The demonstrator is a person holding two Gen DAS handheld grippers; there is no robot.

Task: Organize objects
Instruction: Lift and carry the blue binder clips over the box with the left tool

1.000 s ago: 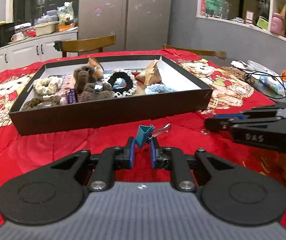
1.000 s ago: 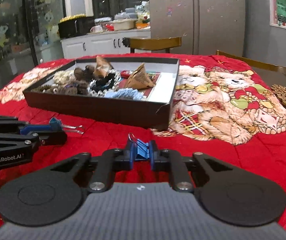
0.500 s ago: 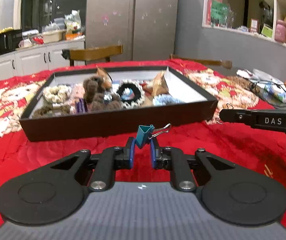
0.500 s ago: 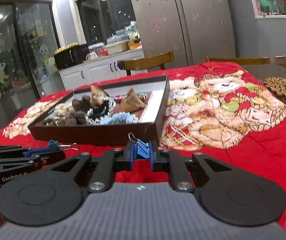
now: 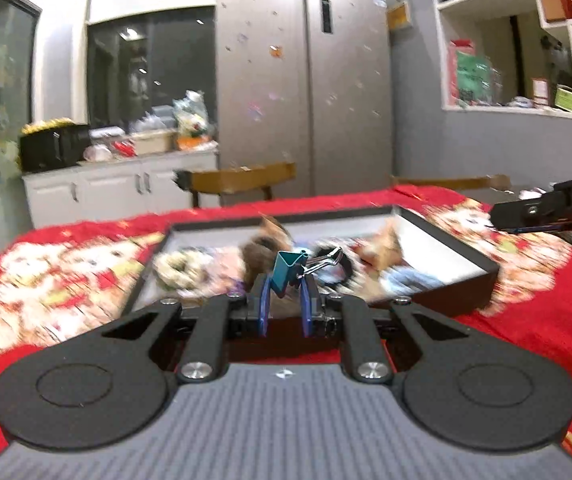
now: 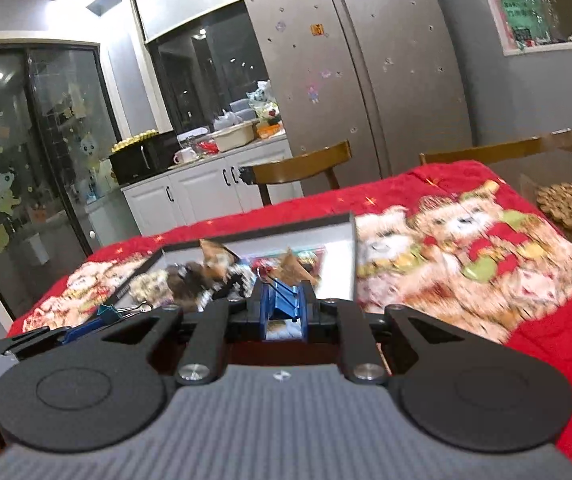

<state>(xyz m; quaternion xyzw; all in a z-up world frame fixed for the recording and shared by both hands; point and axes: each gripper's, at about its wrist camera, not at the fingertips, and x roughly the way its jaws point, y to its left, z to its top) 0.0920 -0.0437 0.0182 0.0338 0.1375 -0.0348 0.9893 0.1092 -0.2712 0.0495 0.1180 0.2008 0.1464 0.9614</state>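
Left wrist view: left gripper w/ jaws pinched on a teal binder clip, its wire handles sticking out to the right; clip sits in front of the black box, over the near wall. Box holds a blurred jumble of stuff, incl. fuzzy brown bits and a black ring, too smeared to sort. Box rests on a red bear-print cloth. Right gripper pokes in from the right edge, beyond the box's right corner; its tips look pressed together, what it grips can't be seen here. Right wrist view: right gripper clamped on a blue binder clip, held in front of the box, near its right wall. Left gripper shows low left of the box w/ the teal clip in its tips, handles pointing toward the box. Wooden chair stands behind the box, past the cloth.
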